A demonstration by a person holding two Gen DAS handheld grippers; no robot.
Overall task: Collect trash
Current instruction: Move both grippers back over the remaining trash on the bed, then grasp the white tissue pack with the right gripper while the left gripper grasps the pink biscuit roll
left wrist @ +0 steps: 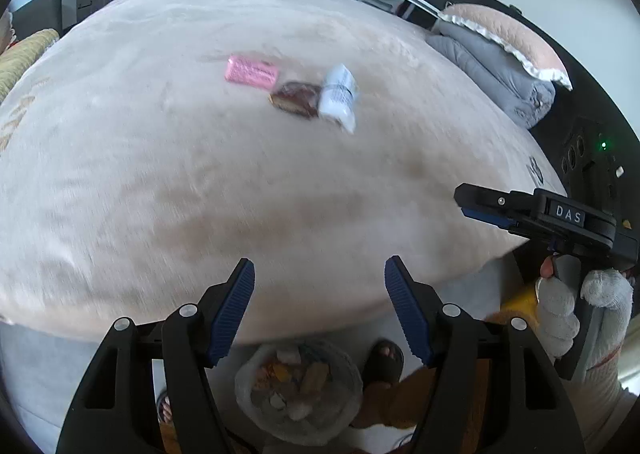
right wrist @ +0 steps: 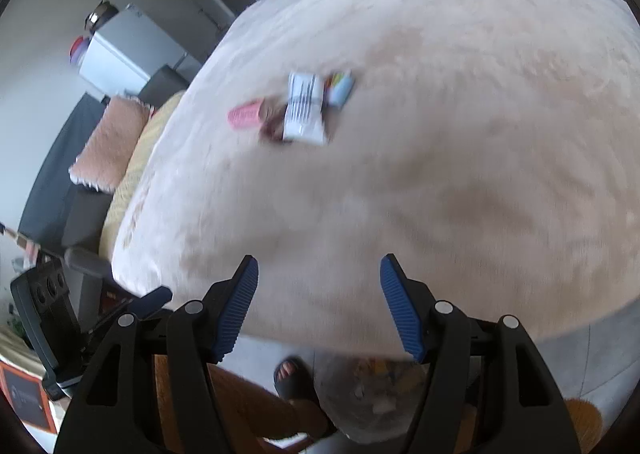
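Observation:
A pink packet (left wrist: 251,71), a brown wrapper (left wrist: 295,98) and a white packet (left wrist: 339,96) lie close together on the beige bed cover (left wrist: 160,158). In the right wrist view they show as pink (right wrist: 245,116), brown (right wrist: 273,125) and white (right wrist: 305,109), with a multicoloured packet (right wrist: 339,88) beside them. My left gripper (left wrist: 319,274) is open and empty above the bed's near edge. My right gripper (right wrist: 319,272) is open and empty, and it shows side-on in the left wrist view (left wrist: 472,201). A trash bin with a clear bag (left wrist: 298,390) stands on the floor below, also in the right wrist view (right wrist: 372,398).
Pillows and a grey folded quilt (left wrist: 500,50) lie at the bed's right end. A pink pillow (right wrist: 110,142) sits on a dark bench beside the bed. The person's sandalled foot (left wrist: 384,360) stands by the bin. A white cabinet (right wrist: 128,50) stands by the wall.

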